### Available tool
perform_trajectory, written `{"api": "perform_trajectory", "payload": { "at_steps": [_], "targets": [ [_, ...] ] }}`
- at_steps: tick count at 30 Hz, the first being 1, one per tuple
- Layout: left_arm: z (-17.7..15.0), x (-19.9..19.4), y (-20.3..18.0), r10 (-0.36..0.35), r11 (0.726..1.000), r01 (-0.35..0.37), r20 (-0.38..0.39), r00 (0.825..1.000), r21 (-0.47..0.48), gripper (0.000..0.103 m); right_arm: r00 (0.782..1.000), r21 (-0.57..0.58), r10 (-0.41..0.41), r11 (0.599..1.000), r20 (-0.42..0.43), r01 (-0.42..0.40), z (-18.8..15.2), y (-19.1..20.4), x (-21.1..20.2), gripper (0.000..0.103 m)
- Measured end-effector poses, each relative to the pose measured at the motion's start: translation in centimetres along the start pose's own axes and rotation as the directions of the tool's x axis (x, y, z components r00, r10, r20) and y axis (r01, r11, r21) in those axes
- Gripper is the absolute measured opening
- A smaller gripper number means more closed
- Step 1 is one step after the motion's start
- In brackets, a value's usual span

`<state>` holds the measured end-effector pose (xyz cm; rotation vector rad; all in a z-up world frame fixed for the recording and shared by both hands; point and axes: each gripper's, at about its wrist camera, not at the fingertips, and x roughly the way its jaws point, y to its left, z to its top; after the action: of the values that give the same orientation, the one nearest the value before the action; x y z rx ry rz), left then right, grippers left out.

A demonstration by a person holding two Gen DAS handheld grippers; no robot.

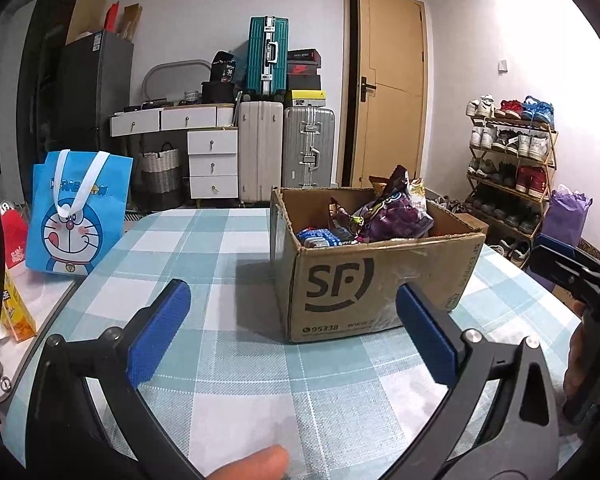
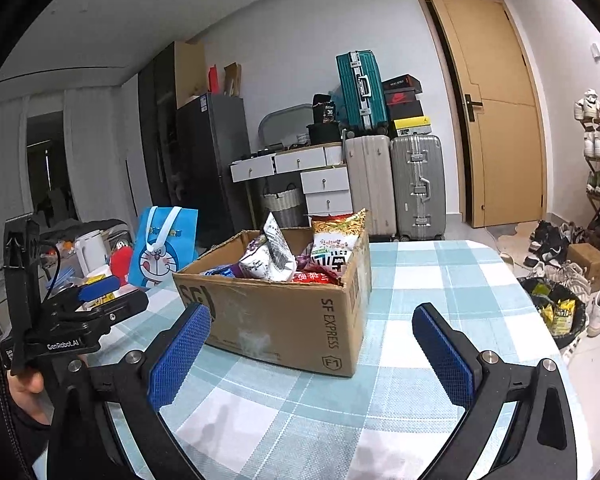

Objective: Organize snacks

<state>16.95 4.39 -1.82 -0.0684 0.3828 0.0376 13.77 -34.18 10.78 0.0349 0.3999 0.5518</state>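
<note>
**Snacks sit in the box, both claws hang empty**

The box [image 1: 376, 264] stands on the checked tabletop [image 1: 220, 360], toward its far edge, and the snacks [image 1: 384, 216] are inside it: a purple bag, a blue pack, and on the other side a white bag [image 2: 270, 258] and a noodle pack [image 2: 338, 244]. They stand up loose and tilted, above the rim. No snack lies on the cloth around the box.

The left claw [image 1: 296, 332] is released, its blue pads wide apart, holding nothing, low over the near edge in front of the box. The right claw [image 2: 314, 358] is also released and empty, near the box corner.

This scene can fit two stages: the bags are waiting to be sorted out of the box, or they were already gathered into it. I cannot tell which.

If a bag must be handled, I think it is best to take it by the top seal, where the foil is flat, and to close softly, because such bags are puffy and slip. The other claw could steady the box wall, since the box looks light.

A blue bag [image 1: 78, 216] stands at the left edge.
</note>
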Motion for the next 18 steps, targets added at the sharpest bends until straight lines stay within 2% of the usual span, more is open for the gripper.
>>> {"api": "perform_trajectory", "payload": {
  "at_steps": [18],
  "targets": [
    [-0.28,-0.03,0.22,0.004,1.000,-0.004,0.008,1.000,-0.006,0.103,1.000,-0.006,-0.021,1.000,0.014,0.021,-0.30,0.00,-0.45,0.103]
  ]
}}
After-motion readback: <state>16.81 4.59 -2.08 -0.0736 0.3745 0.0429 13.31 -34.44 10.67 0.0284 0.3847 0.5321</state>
